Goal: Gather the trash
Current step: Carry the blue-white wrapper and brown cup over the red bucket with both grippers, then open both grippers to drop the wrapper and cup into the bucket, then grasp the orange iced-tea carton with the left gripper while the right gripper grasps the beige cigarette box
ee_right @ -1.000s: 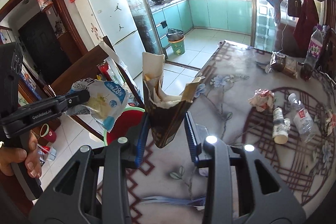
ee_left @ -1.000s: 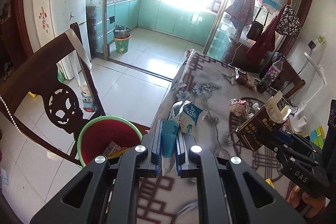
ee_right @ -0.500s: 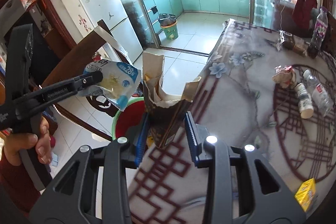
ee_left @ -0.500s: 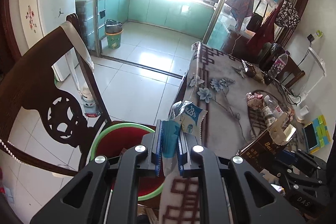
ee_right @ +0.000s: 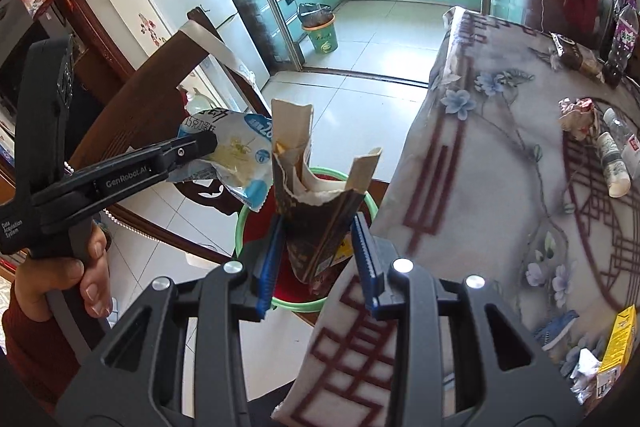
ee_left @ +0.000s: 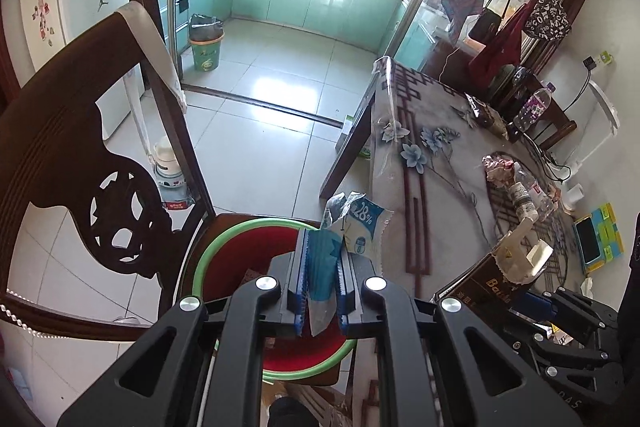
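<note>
My left gripper (ee_left: 322,247) is shut on a white and blue snack wrapper (ee_left: 360,227) and holds it over the red basin with a green rim (ee_left: 208,255) that stands on a chair seat. From the right wrist view the same wrapper (ee_right: 236,155) hangs from the left gripper (ee_right: 208,143) above the basin (ee_right: 240,231). My right gripper (ee_right: 320,227) is shut on a torn dark brown carton (ee_right: 320,227), held over the basin's edge; it also shows in the left wrist view (ee_left: 500,267).
A dark wooden chair back (ee_left: 72,147) stands left of the basin. The flowered table (ee_right: 500,187) on the right holds crumpled paper (ee_right: 576,111), small bottles (ee_right: 612,163), a yellow box (ee_right: 620,335) and a phone (ee_left: 588,239). A green bin (ee_left: 206,49) stands on the kitchen floor.
Both grippers have moved left off the table with their loads, so that the wrapper and the carton now hang over the red basin.
</note>
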Demonstrator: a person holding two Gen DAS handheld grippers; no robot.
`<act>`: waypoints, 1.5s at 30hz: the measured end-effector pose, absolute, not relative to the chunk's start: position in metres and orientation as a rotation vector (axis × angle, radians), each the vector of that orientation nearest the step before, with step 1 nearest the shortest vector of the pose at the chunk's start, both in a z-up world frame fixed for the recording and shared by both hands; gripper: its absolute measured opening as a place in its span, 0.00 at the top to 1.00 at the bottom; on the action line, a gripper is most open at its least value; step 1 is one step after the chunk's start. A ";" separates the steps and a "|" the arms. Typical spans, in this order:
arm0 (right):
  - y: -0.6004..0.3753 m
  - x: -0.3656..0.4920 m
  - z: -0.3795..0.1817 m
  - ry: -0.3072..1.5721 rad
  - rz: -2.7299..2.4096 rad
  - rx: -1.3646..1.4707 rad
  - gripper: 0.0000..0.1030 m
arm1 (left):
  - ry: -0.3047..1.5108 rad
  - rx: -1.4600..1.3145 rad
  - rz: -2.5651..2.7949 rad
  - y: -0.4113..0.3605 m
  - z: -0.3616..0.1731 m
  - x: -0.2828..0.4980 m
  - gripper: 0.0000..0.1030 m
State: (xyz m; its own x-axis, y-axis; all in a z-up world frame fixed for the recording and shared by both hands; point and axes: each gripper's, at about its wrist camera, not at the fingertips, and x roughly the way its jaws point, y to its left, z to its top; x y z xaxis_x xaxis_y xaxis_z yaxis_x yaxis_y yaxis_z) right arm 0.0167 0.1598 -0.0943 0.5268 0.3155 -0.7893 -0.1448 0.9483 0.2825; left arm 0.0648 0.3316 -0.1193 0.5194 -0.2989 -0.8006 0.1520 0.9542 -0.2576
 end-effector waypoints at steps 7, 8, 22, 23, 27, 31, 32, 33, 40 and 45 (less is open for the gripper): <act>0.174 0.030 -0.109 1.009 0.251 0.189 0.67 | 1.019 -0.132 -0.295 0.335 -0.135 0.076 0.91; 0.176 0.032 -0.110 1.012 0.250 0.185 0.67 | 1.023 -0.133 -0.294 0.336 -0.137 0.077 0.91; 0.180 0.038 -0.111 1.016 0.238 0.200 0.50 | 1.002 -0.121 -0.241 0.352 -0.138 0.083 0.50; 0.177 0.036 -0.110 1.013 0.236 0.208 0.50 | 0.994 -0.121 -0.239 0.353 -0.137 0.082 0.50; 0.166 0.026 -0.103 0.999 0.213 0.220 0.48 | 0.993 -0.113 -0.261 0.344 -0.131 0.076 0.52; 0.142 0.005 -0.096 0.990 0.153 0.225 0.43 | 0.981 -0.081 -0.342 0.315 -0.122 0.063 0.52; 0.135 -0.001 -0.097 0.992 0.137 0.229 0.43 | 0.978 -0.064 -0.365 0.305 -0.121 0.060 0.52; 0.126 -0.007 -0.097 0.994 0.115 0.237 0.42 | 0.978 -0.052 -0.384 0.296 -0.120 0.058 0.52; 0.018 -0.080 -0.104 1.024 -0.132 0.331 0.41 | 1.018 0.036 -0.562 0.209 -0.123 0.035 0.51; -0.078 -0.137 -0.100 1.045 -0.306 0.314 0.38 | 1.009 0.101 -0.685 0.131 -0.118 0.007 0.50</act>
State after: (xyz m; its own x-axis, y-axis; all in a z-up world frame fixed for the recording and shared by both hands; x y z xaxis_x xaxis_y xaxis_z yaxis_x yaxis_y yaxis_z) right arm -0.1373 -0.0778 -0.0999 0.4682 -0.0975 -0.8782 0.3923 0.9135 0.1078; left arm 0.0074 0.1308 -0.1178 0.3444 -0.4816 -0.8059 0.5712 0.7887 -0.2273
